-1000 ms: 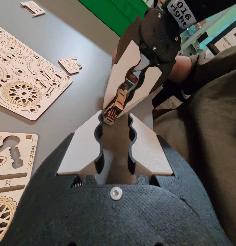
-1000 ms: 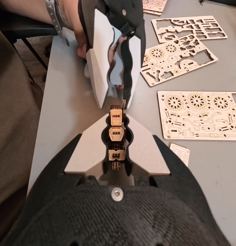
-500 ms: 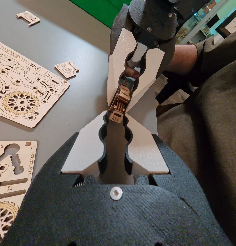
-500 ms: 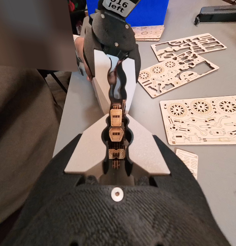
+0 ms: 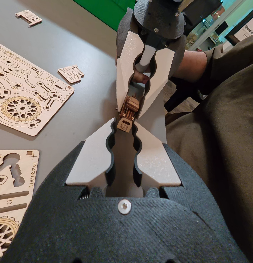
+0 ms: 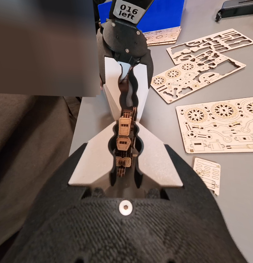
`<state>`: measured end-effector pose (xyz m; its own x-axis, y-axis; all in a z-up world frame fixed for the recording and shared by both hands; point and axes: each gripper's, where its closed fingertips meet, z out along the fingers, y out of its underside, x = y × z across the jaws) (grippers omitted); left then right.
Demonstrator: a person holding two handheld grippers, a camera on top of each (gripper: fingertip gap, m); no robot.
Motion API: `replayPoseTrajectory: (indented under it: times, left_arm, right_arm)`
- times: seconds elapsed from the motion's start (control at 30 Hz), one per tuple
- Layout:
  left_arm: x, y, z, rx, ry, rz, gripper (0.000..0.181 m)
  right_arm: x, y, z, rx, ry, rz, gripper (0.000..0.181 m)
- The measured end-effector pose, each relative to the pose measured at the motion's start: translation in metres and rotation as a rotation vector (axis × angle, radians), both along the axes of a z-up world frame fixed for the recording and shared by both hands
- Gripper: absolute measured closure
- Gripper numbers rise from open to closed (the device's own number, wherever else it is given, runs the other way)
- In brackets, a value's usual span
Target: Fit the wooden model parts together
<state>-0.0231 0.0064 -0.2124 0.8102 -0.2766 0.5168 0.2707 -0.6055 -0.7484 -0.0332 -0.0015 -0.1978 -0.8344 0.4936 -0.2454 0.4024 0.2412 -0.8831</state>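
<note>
Claws meet nose to nose above the near edge of the grey desk [image 5: 86,42], and the wooden model [image 6: 123,140] sits between them. In the right wrist view the right claw [image 6: 125,125] is clamped along the length of this slatted assembly, its wavy pads pressing both flanks, three ribbed plates facing the camera. In the left wrist view the left claw [image 5: 123,125] stands narrowly parted, and the model's small end tab [image 5: 124,126] pokes into its mouth at 12 o'clock; whether the pads already pinch that tab I cannot tell, though a thin gap seems to show on each side. The likely step is to take hold of, or press home, that end piece. Risk lies mainly in alignment: the two claws approach on slightly different lines, so a push off-axis could wedge the tab askew or snap a thin laser-cut slat. Squeezing too early might catch only the tab's corner and twist it. If the right claw's hold slackens, the assembly could slide back or drop over the desk edge toward the person's lap. Punched plywood sheets [image 5: 23,91] lie at 9 to 10 o'clock in the left wrist view, with a small loose piece [image 5: 71,74] beside them, well clear of the work.
</note>
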Motion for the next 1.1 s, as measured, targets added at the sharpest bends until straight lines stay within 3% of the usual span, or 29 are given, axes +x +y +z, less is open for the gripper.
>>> replayPoseTrajectory:
  times: [0.53,0.63,1.1]
  left_arm:
    - [0.000,-0.001,0.000,-0.004,-0.030,-0.005,0.162]
    - [0.000,-0.001,0.001,-0.002,-0.030,-0.005,0.156]
    - [0.001,0.002,0.017,0.122,0.007,0.003,0.163]
  right_arm:
    - [0.001,0.000,0.000,0.003,0.004,0.012,0.164]
    - [0.001,0.000,0.000,0.003,0.007,0.009,0.164]
    - [0.002,0.001,0.007,-0.074,-0.030,0.013,0.165]
